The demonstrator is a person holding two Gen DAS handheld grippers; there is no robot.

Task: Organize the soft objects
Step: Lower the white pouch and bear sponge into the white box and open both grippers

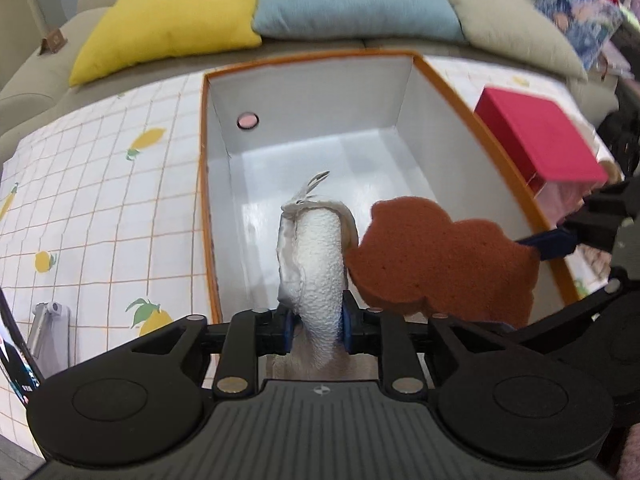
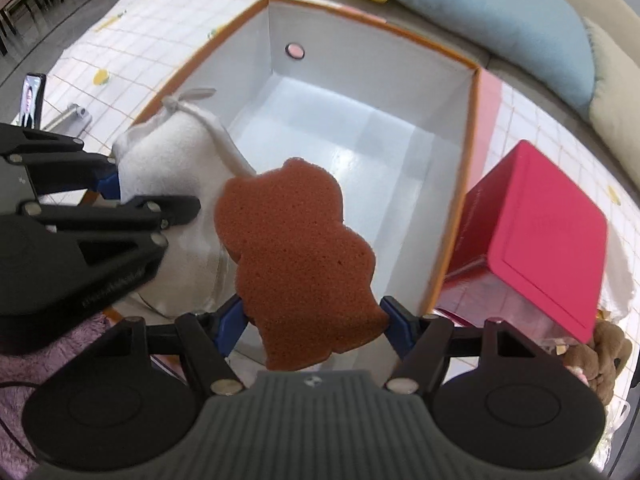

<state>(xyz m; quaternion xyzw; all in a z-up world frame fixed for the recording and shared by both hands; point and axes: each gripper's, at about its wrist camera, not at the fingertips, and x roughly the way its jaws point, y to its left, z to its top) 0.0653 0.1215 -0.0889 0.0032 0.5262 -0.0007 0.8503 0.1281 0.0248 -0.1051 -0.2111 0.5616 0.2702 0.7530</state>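
Over the box (image 1: 404, 92), floor bare and orange rim close beside: left gripper (image 1: 318, 326) pinching white cloth (image 1: 320, 264); right gripper (image 2: 316, 316) pinching brown sponge (image 2: 296, 248), touching the cloth.

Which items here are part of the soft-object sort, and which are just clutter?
In play: white terry pouch in left gripper; brown sponge in right gripper; open orange-rimmed box.

Lying about: red box, yellow cushion, blue cushion, phone, lemon-print tablecloth.
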